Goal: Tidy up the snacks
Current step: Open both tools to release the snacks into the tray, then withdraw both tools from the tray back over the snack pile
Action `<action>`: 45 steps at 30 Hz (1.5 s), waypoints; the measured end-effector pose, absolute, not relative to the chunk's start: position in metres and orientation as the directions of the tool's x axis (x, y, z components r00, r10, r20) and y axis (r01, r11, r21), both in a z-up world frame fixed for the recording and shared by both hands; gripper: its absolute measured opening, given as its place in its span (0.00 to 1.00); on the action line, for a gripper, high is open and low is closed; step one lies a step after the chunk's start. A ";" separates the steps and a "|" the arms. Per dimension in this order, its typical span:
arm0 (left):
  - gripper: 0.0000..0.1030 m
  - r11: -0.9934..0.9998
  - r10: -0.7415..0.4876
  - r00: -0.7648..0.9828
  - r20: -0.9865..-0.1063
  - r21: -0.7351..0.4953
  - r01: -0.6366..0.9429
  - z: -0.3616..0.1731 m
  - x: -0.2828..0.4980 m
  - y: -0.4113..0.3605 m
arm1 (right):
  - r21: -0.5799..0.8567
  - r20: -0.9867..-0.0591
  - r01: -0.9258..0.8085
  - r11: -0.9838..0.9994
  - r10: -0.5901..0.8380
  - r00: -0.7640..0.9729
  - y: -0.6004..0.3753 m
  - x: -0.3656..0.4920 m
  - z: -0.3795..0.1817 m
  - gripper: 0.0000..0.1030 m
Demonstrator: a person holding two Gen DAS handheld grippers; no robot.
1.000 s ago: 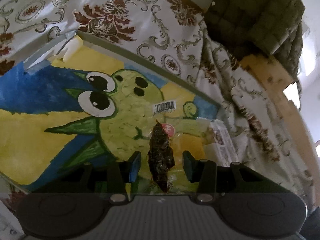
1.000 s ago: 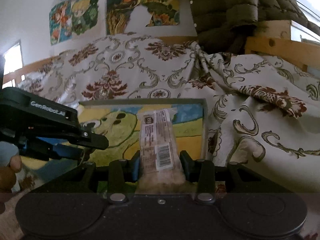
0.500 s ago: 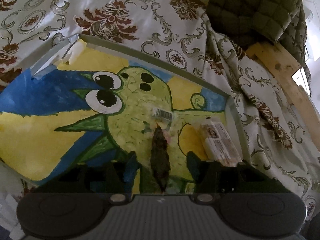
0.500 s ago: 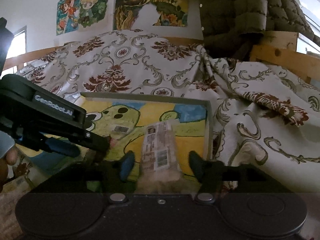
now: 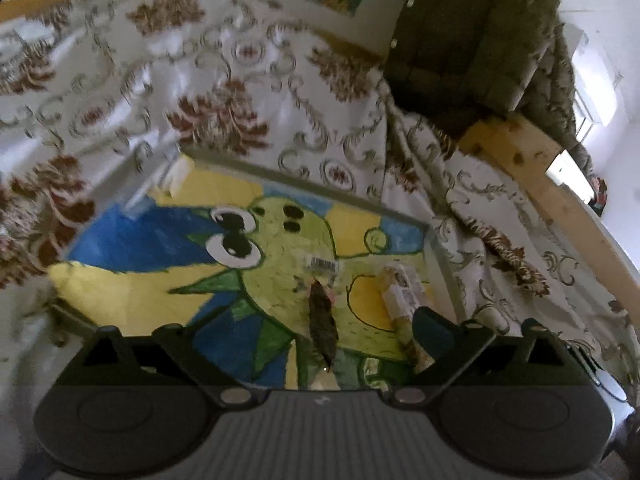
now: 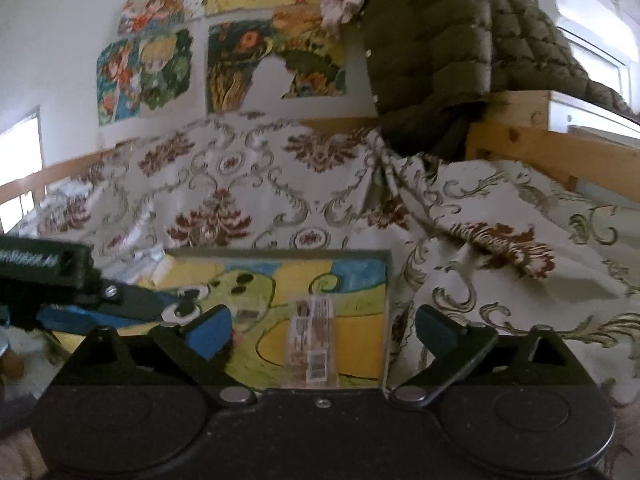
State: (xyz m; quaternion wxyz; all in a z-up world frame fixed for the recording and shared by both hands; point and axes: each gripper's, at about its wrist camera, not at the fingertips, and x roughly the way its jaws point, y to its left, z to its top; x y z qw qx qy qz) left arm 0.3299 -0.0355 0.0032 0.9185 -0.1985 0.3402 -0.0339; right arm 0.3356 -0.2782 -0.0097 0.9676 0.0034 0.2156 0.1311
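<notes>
Left tool (image 5: 324, 332) spread wide, jaws just opened, clamping nothing; dark snack (image 5: 323, 326) between, untouched, long axis along the reach. Right tool (image 6: 323, 330) likewise just opened, pale packet (image 6: 310, 344) lying lengthwise between, free. Both on painted board (image 5: 128, 248), packet nearer its right edge, dark snack left of it.

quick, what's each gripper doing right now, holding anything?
Left gripper: open, jaws just opened, holds nothing; dark snack lies between them.
Right gripper: open, jaws just opened, holds nothing; pale packet lies between them.
</notes>
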 end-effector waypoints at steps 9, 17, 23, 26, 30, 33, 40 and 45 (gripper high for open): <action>0.99 0.941 -0.078 0.847 -0.526 -0.320 -0.112 0.027 0.268 -0.022 | 0.084 -0.366 -0.219 0.972 0.235 0.901 -0.285 0.287 0.018 0.99; 0.99 0.957 0.001 0.883 -0.469 -0.256 -0.137 0.039 0.204 -0.015 | 0.069 -0.342 -0.226 0.972 0.236 0.910 -0.277 0.229 0.029 0.99; 1.00 0.963 0.047 0.894 -0.445 -0.219 -0.159 0.038 0.158 -0.014 | 0.085 -0.346 -0.216 0.973 0.232 0.909 -0.273 0.183 0.028 0.99; 1.00 0.969 0.058 0.899 -0.434 -0.191 -0.155 0.037 0.133 -0.015 | 0.093 -0.356 -0.208 0.974 0.228 0.906 -0.272 0.159 0.026 0.99; 1.00 0.980 0.063 0.900 -0.432 -0.142 -0.137 0.034 0.105 -0.017 | 0.092 -0.370 -0.202 0.975 0.222 0.902 -0.271 0.135 0.024 0.99; 1.00 0.984 0.055 0.897 -0.438 -0.129 -0.124 0.028 0.085 -0.018 | 0.086 -0.376 -0.193 0.977 0.211 0.902 -0.269 0.117 0.023 0.99; 1.00 0.991 0.038 0.882 -0.469 -0.095 -0.093 0.015 0.050 -0.016 | 0.106 -0.405 -0.159 0.982 0.188 0.895 -0.270 0.081 0.022 0.99; 1.00 0.995 0.029 0.876 -0.481 -0.072 -0.073 0.008 0.032 -0.009 | 0.118 -0.454 -0.145 0.982 0.183 0.872 -0.269 0.060 0.015 0.99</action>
